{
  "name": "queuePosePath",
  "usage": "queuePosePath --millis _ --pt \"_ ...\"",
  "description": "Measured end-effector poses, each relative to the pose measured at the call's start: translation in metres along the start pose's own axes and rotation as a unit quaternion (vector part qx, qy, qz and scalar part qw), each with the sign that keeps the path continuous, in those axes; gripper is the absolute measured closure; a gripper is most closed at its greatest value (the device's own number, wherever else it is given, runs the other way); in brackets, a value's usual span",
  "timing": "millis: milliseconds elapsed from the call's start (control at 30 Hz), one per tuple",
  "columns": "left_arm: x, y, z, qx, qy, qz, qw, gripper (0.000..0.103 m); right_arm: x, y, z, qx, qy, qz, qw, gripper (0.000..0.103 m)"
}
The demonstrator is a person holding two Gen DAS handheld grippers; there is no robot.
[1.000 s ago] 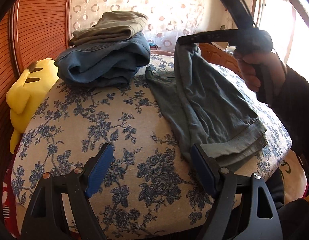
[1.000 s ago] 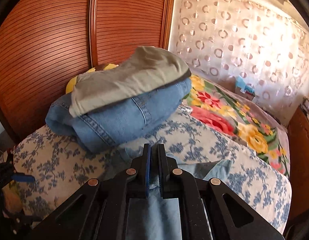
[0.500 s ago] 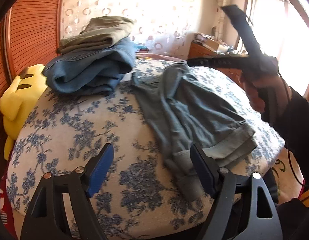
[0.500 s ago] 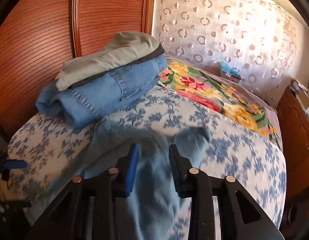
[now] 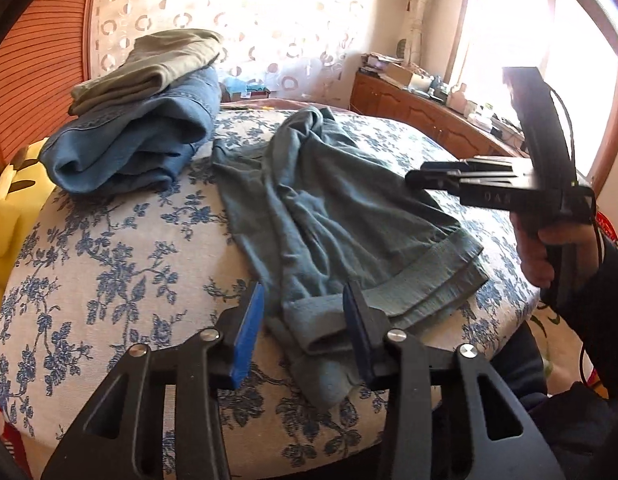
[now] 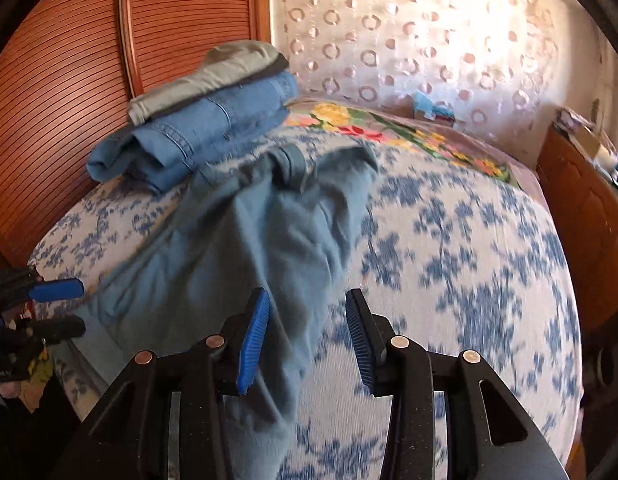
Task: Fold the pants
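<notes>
Left wrist view: one pair of grey-blue pants (image 5: 333,216) lies crumpled mid-frame on the floral bed (image 5: 121,248), cuffs between the left gripper (image 5: 303,330) fingers, spread apart. Upper left, two folded garments: khaki pants (image 5: 157,64) atop jeans (image 5: 137,140). Right gripper (image 6: 307,340) fingers also apart, holding nothing.

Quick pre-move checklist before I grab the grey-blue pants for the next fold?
1. Left gripper open: ok, its blue pads straddle the cuffed hem.
2. Right gripper open and empty: ok, it hangs above the bed.
3. Grey-blue pants lying flat: not ok, the waist end is bunched and wrinkled.
4. Cuffs aligned: cannot tell, the layers overlap unevenly.
5. Folded stack apart from the pants: cannot tell, the waist lies close beside the jeans.
6. Floral bedspread offers folding room: ok.
</notes>
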State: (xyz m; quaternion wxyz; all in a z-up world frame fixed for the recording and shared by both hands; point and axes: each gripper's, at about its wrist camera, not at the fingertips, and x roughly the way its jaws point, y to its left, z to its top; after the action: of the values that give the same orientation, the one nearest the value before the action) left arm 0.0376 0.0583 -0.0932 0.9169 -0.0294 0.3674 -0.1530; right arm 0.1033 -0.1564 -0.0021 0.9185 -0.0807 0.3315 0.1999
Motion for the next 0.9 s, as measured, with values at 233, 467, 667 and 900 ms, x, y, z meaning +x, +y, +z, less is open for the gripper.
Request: queuePosePath --millis 233,467,667,900 --pt "0.005 -0.006 -0.006 0.007 0.014 -0.001 0.9999 0.072 0.001 0.002 -0.017 0.004 0.004 -0.016 1.000 0.062" --pt "-0.008 -0.010 -0.007 0.008 0.002 -0.001 1.0000 0.091 0.005 -0.004 -0.024 0.016 -0.001 -0.013 1.000 0.062" --pt "-0.027 -0.016 -0.009 0.011 -0.008 -0.010 0.9999 0.093 0.005 -0.009 -0.028 0.030 -0.005 -0.003 1.000 0.062" --pt "-0.029 -0.012 -0.009 0.007 0.000 0.002 1.0000 0.093 0.004 -0.008 -0.029 0.027 -0.009 0.000 1.000 0.062"
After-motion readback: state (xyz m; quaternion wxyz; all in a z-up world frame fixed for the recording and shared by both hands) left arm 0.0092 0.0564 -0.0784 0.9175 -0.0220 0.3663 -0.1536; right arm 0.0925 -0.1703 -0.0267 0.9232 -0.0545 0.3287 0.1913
